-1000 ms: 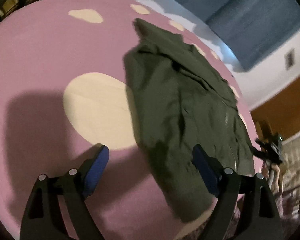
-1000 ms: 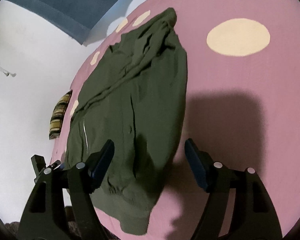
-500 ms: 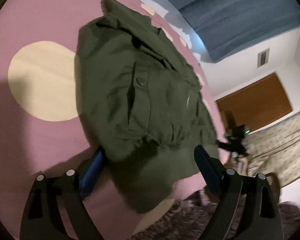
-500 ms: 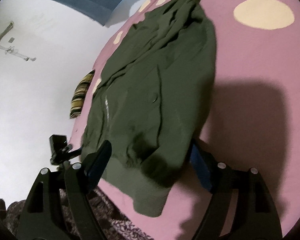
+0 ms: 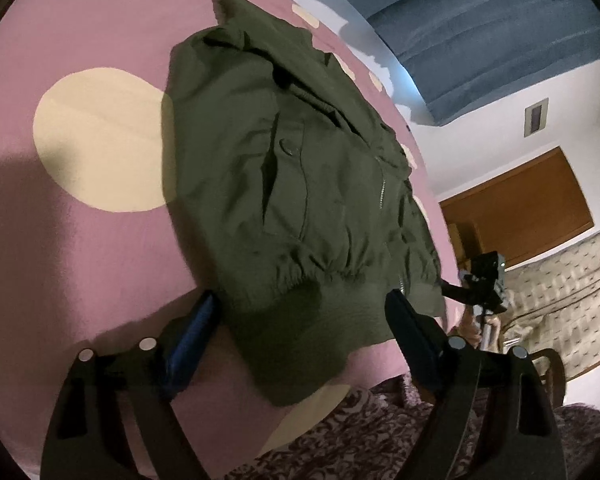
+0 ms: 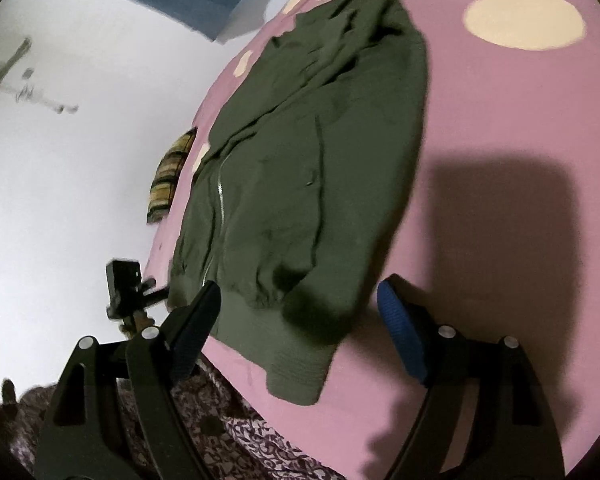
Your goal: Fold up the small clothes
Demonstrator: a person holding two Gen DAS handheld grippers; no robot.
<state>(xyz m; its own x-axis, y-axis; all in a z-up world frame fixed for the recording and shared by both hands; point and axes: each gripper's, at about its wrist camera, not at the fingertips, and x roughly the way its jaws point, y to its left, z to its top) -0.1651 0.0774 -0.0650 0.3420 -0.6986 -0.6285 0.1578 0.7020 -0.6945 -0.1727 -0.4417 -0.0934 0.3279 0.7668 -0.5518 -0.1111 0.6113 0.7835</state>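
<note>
— Any room at the edge?
— Pink bedspread [image 5: 99,264] is lying bare at nine o'clock.
— The jacket?
— Olive jacket [image 5: 283,184] is lying flat, hem nearest; left gripper [image 5: 300,334] and right gripper [image 6: 295,320] are gaping, gripping nothing, the right's jaws having just widened.

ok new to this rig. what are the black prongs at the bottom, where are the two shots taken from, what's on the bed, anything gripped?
The prongs are the two fingers of hand-held grippers, one in each of a person's hands, no robot arm. Each picture comes from a fisheye camera on a gripper, looking along its fingers. The left gripper and right gripper both stand open at the ribbed hem of a green zip jacket. It lies flat on a pink sheet with cream spots. The hem sits between the blue pads, but neither grips it. The right jaws have just been opening. The black device past the bed edge is the other gripper.
</note>
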